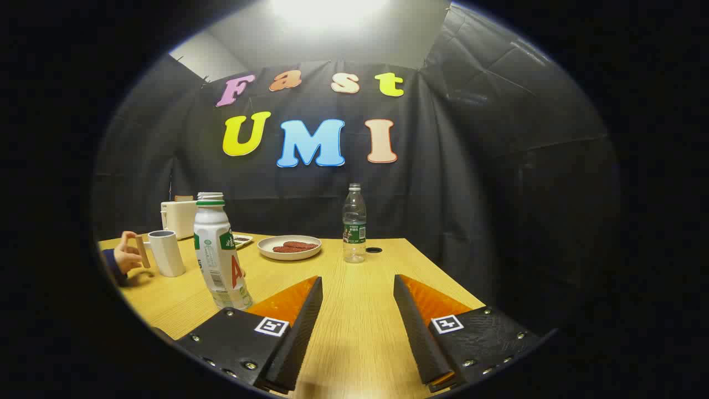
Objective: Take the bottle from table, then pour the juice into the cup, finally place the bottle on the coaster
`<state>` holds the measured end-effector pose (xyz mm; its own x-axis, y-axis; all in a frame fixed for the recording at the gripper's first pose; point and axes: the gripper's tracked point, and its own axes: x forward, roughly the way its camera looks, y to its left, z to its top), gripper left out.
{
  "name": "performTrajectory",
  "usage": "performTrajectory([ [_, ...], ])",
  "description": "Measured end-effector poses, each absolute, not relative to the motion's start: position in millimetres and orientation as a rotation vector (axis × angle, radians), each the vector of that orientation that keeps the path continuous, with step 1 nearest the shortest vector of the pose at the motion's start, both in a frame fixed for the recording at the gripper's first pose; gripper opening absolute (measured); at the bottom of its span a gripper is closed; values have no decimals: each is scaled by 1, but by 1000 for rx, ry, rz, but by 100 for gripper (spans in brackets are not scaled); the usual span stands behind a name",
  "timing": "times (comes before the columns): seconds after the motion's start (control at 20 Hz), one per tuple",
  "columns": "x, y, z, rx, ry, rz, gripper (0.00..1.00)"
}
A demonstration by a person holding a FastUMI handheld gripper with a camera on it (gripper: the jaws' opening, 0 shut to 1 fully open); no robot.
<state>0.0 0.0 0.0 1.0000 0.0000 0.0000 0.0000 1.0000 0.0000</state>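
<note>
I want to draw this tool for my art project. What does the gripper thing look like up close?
The hand-held gripper has two long, wedge-shaped fingers with ribbed inner faces, standing apart over the wooden table. Each finger sits on a flat dark base plate fastened with small silver screws, and each plate carries a little square black-and-white marker tag. No cables show. Beside the cup, a person's hand comes out of a dark blue sleeve.

The table looks like smooth light wood. The white bottle at ten o'clock from the spread, empty gripper is shiny plastic. The water bottle at twelve is clear plastic.
</note>
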Motion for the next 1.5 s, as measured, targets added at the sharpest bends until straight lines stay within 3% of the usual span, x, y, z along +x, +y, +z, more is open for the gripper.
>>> performTrajectory([
  [0.5,5,0,0,1,0,0,79],
  [1.1,77,-4,23,-69,-63,-49,79],
  [1.5,48,39,57,22,-100,46,78],
])
